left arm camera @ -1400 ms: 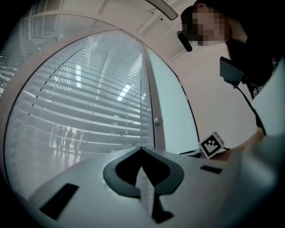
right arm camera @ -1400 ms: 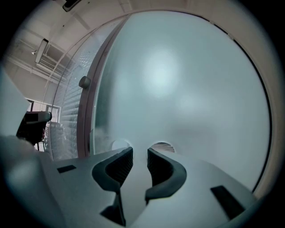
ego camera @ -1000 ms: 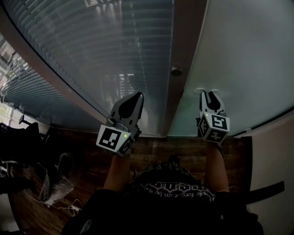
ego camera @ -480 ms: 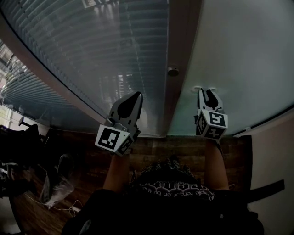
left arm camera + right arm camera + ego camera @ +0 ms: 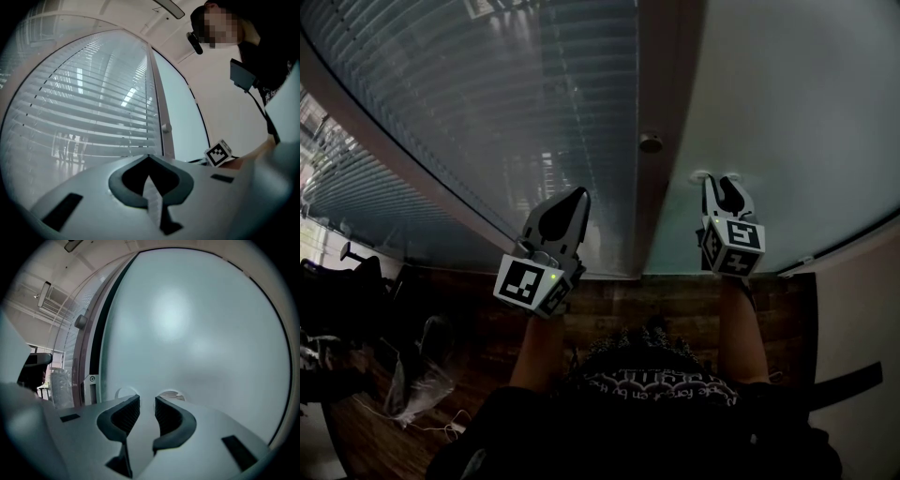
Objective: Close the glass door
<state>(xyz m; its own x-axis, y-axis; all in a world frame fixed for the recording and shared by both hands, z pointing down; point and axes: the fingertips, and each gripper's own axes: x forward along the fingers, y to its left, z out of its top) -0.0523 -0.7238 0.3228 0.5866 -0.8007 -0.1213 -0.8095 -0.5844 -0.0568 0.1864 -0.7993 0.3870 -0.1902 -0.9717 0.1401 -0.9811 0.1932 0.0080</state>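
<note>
The frosted glass door (image 5: 787, 112) fills the right half of the head view and most of the right gripper view, where it shows as a pale pane (image 5: 197, 324). My right gripper (image 5: 721, 181) is open, its tips right at the pane, with nothing between the ribbed pads (image 5: 125, 412). In the right gripper view the right gripper (image 5: 147, 400) faces the glass squarely. Left of the door runs a brown frame post (image 5: 661, 84) with a small round knob (image 5: 651, 142). My left gripper (image 5: 578, 195) is shut and empty, pointing at the glass panel with blinds (image 5: 516, 94). The left gripper (image 5: 149, 157) shows closed tips.
Wooden floor (image 5: 609, 305) lies below the door. On the floor at the left are a clear plastic bag (image 5: 417, 375), a white cable and dark furniture (image 5: 337, 291). A pale wall (image 5: 862, 319) stands to the right of the door.
Both grippers keep their places and jaw states. Only the head view has shifted slightly, so door post and knob sit a little further left.
</note>
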